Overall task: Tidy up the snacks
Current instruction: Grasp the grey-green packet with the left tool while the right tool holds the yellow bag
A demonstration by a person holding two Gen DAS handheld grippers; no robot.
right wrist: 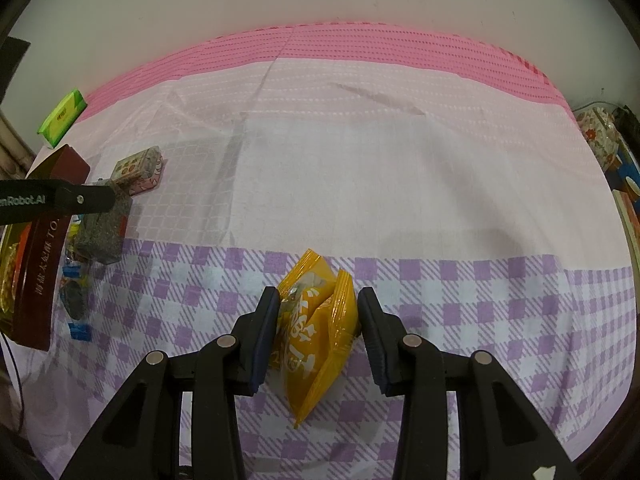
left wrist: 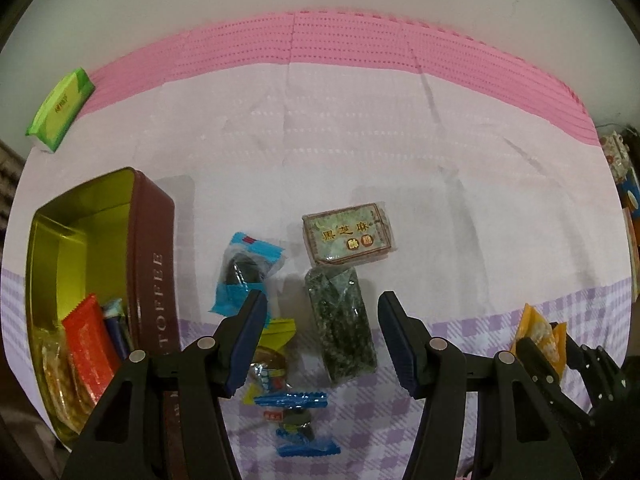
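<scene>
With several snacks already lying in the toffee tin (left wrist: 152,280) at the left, the left gripper (left wrist: 322,340) is hovering, jaws apart, over the green packet (left wrist: 340,328), while the right gripper (right wrist: 318,336) is straddling, unclamped, the yellow packet (right wrist: 316,328) nearby.

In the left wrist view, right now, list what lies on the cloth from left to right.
Toffee tin → blue-wrapped snack → dark green packet → yellow snack bag, which sits in the right gripper.
</scene>
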